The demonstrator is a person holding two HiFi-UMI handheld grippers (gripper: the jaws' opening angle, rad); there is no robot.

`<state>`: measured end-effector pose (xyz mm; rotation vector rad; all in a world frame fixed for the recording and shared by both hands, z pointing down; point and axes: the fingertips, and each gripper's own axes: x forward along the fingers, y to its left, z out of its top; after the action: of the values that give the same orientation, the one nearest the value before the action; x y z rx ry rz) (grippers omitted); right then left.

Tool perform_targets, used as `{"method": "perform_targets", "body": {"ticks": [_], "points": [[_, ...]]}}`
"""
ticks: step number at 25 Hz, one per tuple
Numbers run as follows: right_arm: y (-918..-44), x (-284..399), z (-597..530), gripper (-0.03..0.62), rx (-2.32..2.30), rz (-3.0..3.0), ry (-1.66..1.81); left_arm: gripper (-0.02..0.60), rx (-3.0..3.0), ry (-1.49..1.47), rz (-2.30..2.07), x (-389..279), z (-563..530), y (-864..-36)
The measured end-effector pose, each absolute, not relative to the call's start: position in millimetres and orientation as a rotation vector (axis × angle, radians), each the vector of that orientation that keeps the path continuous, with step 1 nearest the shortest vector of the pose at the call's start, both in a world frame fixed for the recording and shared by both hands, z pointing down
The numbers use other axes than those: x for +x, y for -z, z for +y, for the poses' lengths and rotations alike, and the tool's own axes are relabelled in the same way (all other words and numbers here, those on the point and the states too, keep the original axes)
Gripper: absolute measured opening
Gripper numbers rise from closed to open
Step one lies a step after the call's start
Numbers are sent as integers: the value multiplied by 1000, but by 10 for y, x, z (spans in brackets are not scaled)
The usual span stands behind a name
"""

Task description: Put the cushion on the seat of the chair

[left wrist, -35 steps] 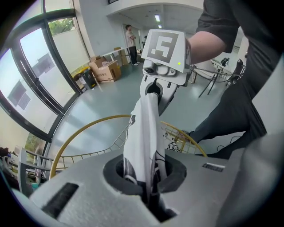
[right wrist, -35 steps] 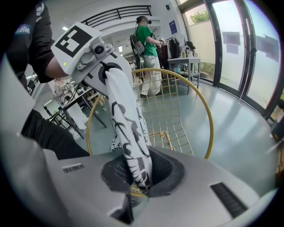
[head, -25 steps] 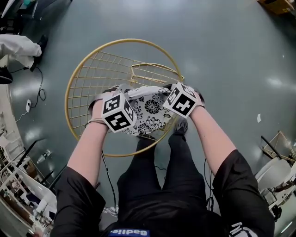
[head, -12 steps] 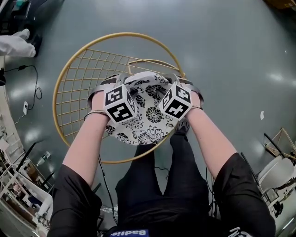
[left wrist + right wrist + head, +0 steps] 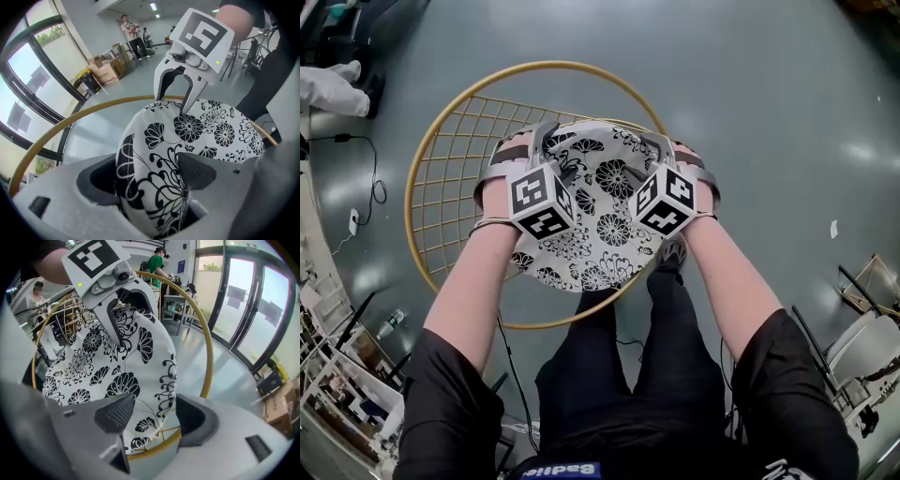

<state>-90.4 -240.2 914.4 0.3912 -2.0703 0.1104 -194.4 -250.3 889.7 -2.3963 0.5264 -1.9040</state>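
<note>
**Step in hand.** Release. The round black-and-white flower-print fabric cushion (image 5: 600, 211) lies inside the round gold wire chair (image 5: 551, 66), over the seat area toward the hoop's 3 to 5 o'clock side. Its near edge covers the rim at about 5 o'clock.

The left gripper (image 5: 152, 176) stands at the cushion's 10 o'clock edge and the right gripper (image 5: 154, 416) at its 2 o'clock edge. Both point steeply down.

- **Left gripper:** the jaws are opening and already wide. The puffed cushion edge is between them, uncompressed, with a dark gap on one side.
- **Right gripper:** the jaws are also opening, with the cushion edge between them and clear space to the outer pad.

Neither gripper appears to grip.

**Next move, as judged.** Both grippers need to lift straight off the edge without snagging the fabric. The cushion should then be checked for square seating, as it looks set slightly toward the person. Dragging one side on withdrawal could tip it over the rim.

**Surface and room.**

- The floor is smooth grey-green (image 5: 750, 112), with soft reflections.
- A dark cable (image 5: 380, 192) trails at 9 o'clock.
- The person's black-trousered legs (image 5: 619, 356) stand at 6 o'clock.
- The gripper views show dark-framed glazing (image 5: 28, 70), stacked cardboard boxes (image 5: 105, 70) and people standing well apart (image 5: 131, 33).
</note>
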Motion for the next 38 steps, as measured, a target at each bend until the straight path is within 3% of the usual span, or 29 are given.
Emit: {"method": "perform_targets", "body": {"ticks": [10,18,26,29,33,38], "points": [[-8551,-405,-1990,261,412,-2010,-140,379,-2419,1844,576,-1762,-2319,-8167],[-7586,-353,-1299,259,384,-2048,-199,379,-2629,1768,644,-1159,-1369,-7408],[-6529,-488,-971,258,354,-2123,-89,377,-2714,1607,843,-990,-914,-6363],[-6101,-489,-845,210,361,-2178,-66,372,-2733,1527,908,-952,-786,-5940],[-5605,-477,-794,130,380,-2234,-9,288,-2763,1399,976,-882,-687,-5470],[-4967,-518,-784,83,444,-2335,-3,136,-2802,1225,999,-710,-596,-4957]]}}
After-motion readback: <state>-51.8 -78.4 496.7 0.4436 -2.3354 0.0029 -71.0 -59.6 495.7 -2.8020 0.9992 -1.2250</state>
